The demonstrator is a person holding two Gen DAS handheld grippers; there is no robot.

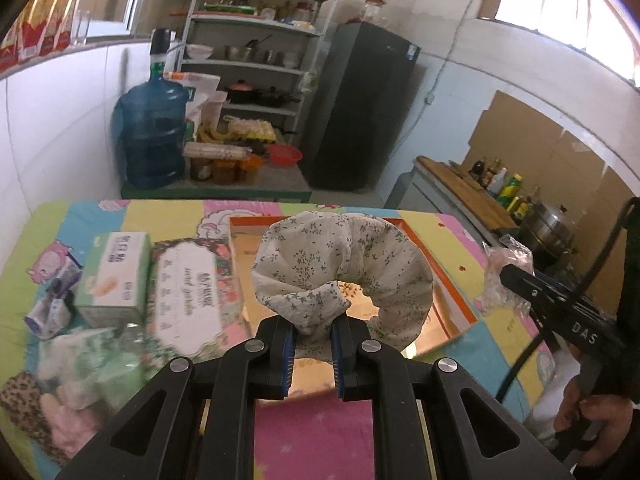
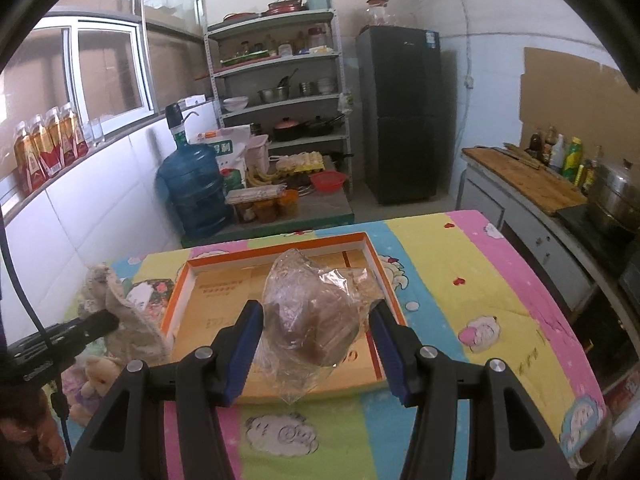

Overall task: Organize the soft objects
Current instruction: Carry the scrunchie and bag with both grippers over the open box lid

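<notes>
My left gripper (image 1: 313, 328) is shut on a corner of a curved neck pillow (image 1: 348, 264) in white cloth with small grey flowers; the pillow hangs over the orange-rimmed shallow box (image 1: 448, 280). My right gripper (image 2: 316, 332) is shut on a brown soft thing wrapped in a clear plastic bag (image 2: 316, 312), held above the same box (image 2: 224, 304). The right gripper with its bag (image 1: 500, 276) shows at the right edge of the left wrist view. At the left of the right wrist view are the left gripper's black body and the pillow (image 2: 120, 312).
A colourful cartoon cloth (image 2: 460, 280) covers the table. Left of the box lie tissue packs (image 1: 114, 272), a flowered pack (image 1: 188, 280), small pouches (image 1: 52, 300) and plush toys (image 2: 96, 376). Behind stand a water jug (image 1: 152, 136), shelves (image 2: 280, 92), a fridge (image 2: 400, 112) and a counter (image 2: 528, 180).
</notes>
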